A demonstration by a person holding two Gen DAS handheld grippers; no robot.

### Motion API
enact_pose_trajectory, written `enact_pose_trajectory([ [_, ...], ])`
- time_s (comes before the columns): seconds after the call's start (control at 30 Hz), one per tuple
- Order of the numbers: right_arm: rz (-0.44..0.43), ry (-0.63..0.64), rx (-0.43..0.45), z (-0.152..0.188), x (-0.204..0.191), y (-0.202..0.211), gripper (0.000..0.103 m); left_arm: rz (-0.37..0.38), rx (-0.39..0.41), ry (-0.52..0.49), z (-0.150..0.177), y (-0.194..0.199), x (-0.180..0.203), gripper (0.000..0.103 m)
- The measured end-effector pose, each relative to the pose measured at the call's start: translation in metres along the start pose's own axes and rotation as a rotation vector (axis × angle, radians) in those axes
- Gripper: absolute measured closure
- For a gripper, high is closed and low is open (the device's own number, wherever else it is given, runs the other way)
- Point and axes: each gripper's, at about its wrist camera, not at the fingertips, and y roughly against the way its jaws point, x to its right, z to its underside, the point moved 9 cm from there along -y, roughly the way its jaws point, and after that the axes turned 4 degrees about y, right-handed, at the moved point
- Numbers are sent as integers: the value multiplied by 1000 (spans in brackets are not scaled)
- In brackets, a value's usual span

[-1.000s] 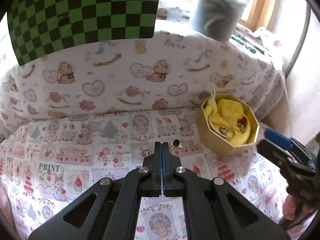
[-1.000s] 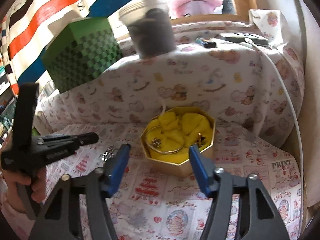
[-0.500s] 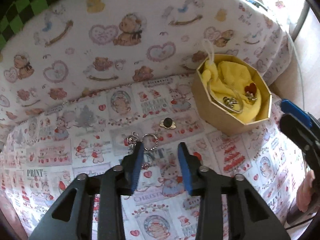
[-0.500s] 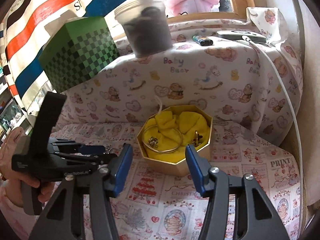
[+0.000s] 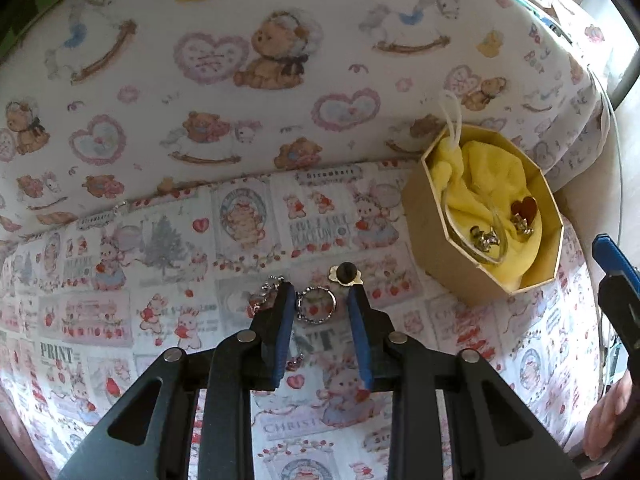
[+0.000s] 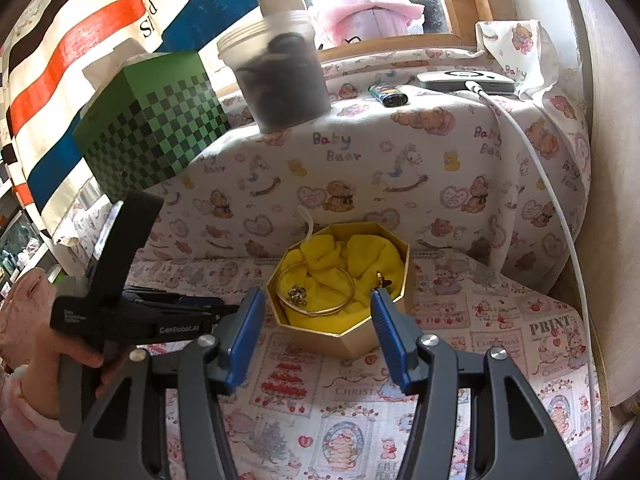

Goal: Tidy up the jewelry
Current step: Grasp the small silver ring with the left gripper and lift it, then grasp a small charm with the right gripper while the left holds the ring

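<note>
On the patterned cloth lies a silver ring-shaped piece, directly between the fingertips of my left gripper. The jaws are closing, with gaps still showing on both sides of the ring. A silver chain charm peeks out beside the left finger, and a small gold piece with a dark stone lies just beyond the tips. The gold octagonal box with yellow lining holds a bangle, a red heart piece and small earrings. My right gripper hovers open in front of the box, nothing between its fingers.
A cushioned ledge with bear-print cover rises behind the box, carrying a green checkered box, a plastic tub, a lighter and a device with a white cable. A person's hand holds the left gripper.
My left gripper opened from shut and came down and forward over the cloth, bringing its fingertips around the silver ring. The right gripper barely shifted.
</note>
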Motion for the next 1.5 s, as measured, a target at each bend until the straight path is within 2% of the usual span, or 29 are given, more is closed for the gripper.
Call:
enact_pose_trajectory([
  [0.07, 3, 0, 5, 0, 0, 2, 50, -7, 5, -3, -3, -1, -3, 83],
  [0.23, 4, 15, 14, -1, -3, 5, 50, 12, 27, 16, 1, 3, -8, 83],
  [0.37, 16, 43, 22, -1, -7, 7, 50, 17, 177, -51, 5, 42, 0, 83],
  [0.47, -15, 46, 0, 2, -12, 3, 51, 25, 268, -62, 7, 75, -1, 83],
  [0.53, -43, 48, -37, 7, -20, 2, 63, 19, 325, -53, 5, 93, -10, 83],
  [0.6, -92, 63, -46, 8, -39, 10, 65, 14, 366, -32, 4, 106, -19, 83],
  [0.63, -126, 93, -42, 7, -52, 14, 65, 10, 375, -16, 5, 110, -23, 83],
  [0.7, -130, 159, -37, 3, -74, 18, 68, -4, 391, 16, 10, 116, -32, 83],
  [0.73, -136, 181, -35, 0, -83, 16, 75, -15, 398, 31, 13, 116, -37, 83],
  [0.83, -154, 180, -97, -5, -98, -4, 80, -50, 424, 74, 27, 115, -60, 83],
  [1.07, -66, 167, -263, 0, -105, -79, 82, -93, 444, 140, 33, 108, -101, 83],
  [1.13, -33, 183, -300, 0, -107, -101, 82, -63, 460, 172, 33, 106, -112, 83],
  [1.23, 12, 175, -328, 1, -104, -119, 82, -74, 458, 196, 34, 98, -127, 83],
  [1.3, 56, 167, -313, 3, -97, -123, 82, -79, 453, 220, 34, 95, -137, 83],
  [1.43, 33, 186, -355, 17, -94, -133, 82, -80, 445, 247, 34, 94, -145, 83],
  [1.5, 57, 191, -349, 18, -91, -135, 83, -84, 444, 250, 35, 94, -147, 83],
])
